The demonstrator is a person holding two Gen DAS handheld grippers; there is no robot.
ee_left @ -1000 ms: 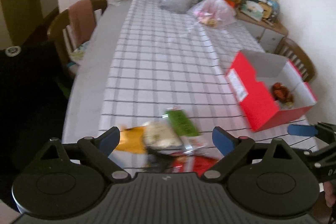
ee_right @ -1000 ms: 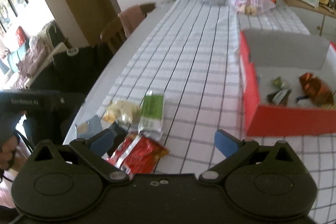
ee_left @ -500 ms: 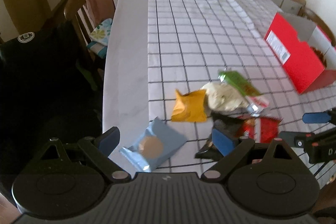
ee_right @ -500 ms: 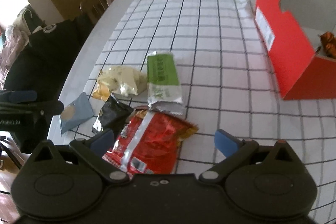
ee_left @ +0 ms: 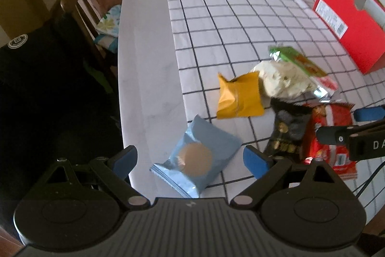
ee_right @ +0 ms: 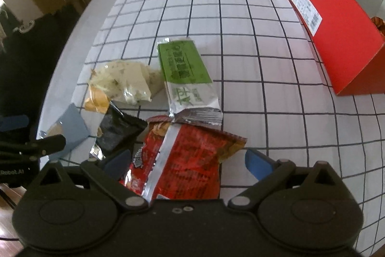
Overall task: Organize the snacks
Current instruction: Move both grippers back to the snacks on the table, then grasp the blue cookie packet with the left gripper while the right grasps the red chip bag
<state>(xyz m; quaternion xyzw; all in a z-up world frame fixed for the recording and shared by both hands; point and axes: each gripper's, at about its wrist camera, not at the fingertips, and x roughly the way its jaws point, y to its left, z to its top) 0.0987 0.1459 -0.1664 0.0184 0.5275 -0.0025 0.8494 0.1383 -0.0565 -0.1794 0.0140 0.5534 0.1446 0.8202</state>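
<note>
Approach step: both tongs gape empty over the snack pile, well short of the red box [ee_right: 336, 23]. Left tongs [ee_left: 190, 158] bracket the blue packet [ee_left: 197, 158] (at the table edge); right tongs [ee_right: 187, 160] straddle the red packet [ee_right: 182, 160]. Next, lower and pinch.

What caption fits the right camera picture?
Open right claw hovers over a red snack packet near the red box.

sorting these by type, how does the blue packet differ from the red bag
The blue packet is pale blue, squarish, with a round biscuit picture; the red bag is larger, with a silver strip and busy print. The blue packet lies between the open left tongs, the red bag between the open right tongs. Both lie flat and sealed on the checked tablecloth.
</note>
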